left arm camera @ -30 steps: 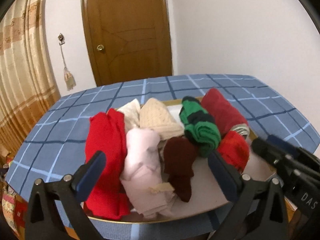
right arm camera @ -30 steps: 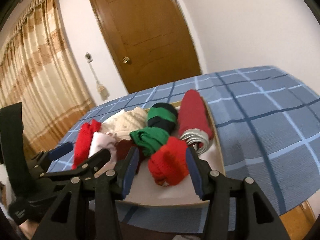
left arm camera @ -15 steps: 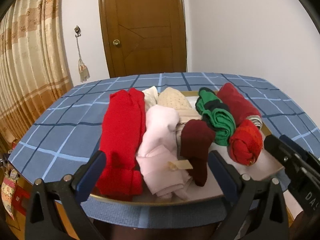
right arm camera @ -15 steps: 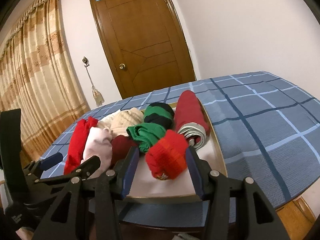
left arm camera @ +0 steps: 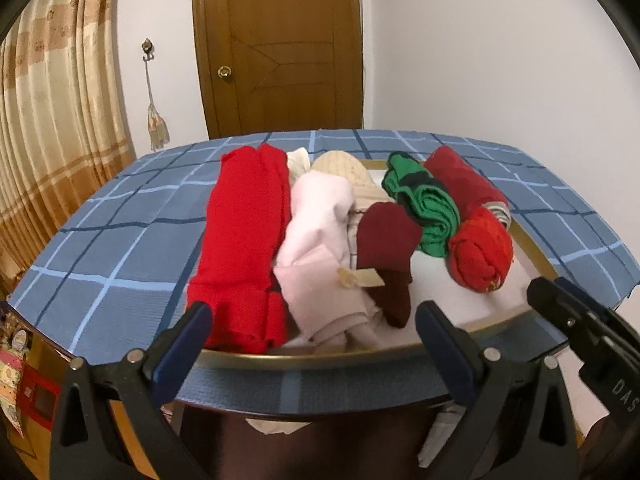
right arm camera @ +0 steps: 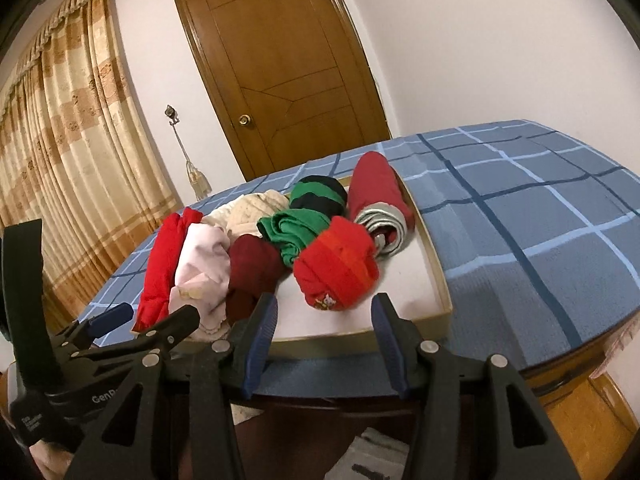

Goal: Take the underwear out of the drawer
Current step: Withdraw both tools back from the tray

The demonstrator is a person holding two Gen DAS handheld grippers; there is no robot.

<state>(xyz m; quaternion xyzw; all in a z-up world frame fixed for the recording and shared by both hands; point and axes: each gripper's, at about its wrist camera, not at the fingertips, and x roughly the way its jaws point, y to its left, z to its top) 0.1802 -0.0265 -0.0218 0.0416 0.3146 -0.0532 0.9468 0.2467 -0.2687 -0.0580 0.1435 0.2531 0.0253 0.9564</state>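
A shallow gold-rimmed drawer (left arm camera: 532,240) (right arm camera: 436,264) lies on a blue checked tablecloth and holds several rolled and folded garments. Among them are a long red fold (left arm camera: 244,240), a pale pink piece (left arm camera: 320,240), a maroon piece (left arm camera: 386,248), a green roll (left arm camera: 424,208) and a bright red roll (left arm camera: 480,252) (right arm camera: 336,264). My left gripper (left arm camera: 314,316) is open and empty, just short of the drawer's near rim, in line with the red and pink pieces. My right gripper (right arm camera: 324,308) is also open and empty, short of the rim and facing the bright red roll.
The table's near edge (left arm camera: 320,396) and the dark space under it lie below both grippers. The right gripper (left arm camera: 580,320) shows at the left wrist view's right side. A brown door (right arm camera: 288,80) and beige curtains (right arm camera: 72,160) stand behind the table.
Both grippers have drawn back from over the drawer and sunk a little. The table's near edge has come into view. Both jaws stand as wide as before.
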